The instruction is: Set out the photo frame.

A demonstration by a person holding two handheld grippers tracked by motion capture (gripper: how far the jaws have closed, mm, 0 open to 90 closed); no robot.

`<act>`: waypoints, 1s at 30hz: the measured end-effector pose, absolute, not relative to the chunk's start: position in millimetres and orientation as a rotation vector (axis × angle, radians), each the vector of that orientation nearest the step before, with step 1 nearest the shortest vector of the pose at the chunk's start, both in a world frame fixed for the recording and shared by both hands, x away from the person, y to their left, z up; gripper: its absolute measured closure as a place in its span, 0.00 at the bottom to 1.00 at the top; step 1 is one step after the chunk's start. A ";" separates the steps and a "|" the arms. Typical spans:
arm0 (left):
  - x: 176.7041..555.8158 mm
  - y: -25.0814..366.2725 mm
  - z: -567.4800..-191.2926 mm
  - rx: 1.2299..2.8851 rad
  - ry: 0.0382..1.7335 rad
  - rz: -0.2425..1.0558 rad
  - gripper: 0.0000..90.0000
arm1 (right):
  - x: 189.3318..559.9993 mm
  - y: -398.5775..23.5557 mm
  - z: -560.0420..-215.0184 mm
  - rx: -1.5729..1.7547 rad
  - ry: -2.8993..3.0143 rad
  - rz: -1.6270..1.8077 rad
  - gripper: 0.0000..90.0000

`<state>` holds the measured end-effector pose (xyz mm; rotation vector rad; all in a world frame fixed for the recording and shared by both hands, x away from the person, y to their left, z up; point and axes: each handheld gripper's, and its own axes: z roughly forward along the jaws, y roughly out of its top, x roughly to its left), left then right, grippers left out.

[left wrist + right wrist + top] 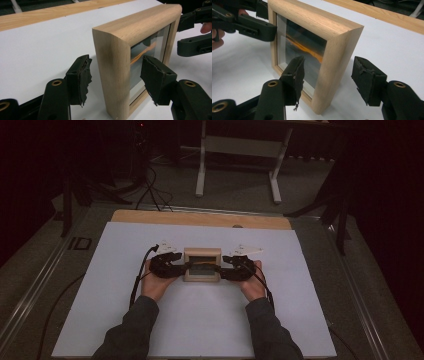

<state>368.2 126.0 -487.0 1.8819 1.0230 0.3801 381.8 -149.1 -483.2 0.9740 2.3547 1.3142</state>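
Left gripper jaws spread, pads clear of the wooden frame's left upright between them; right gripper likewise spread astride the right upright. Frame stands upright on the white sheet, long axis running hand to hand; both equally near.

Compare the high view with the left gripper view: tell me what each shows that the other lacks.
High view: forearms in grey sleeves, the whole white sheet, a white stand on the floor beyond. Left gripper view: torn black pads standing clear of the frame's wooden edge, and the glass with an orange streak. Shared: the upright frame between both grippers, and the sheet.
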 end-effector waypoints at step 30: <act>300.1 191.8 -468.6 1.870 1.010 0.515 0.45 | 331.3 -219.9 -470.6 0.959 2.248 1.246 0.44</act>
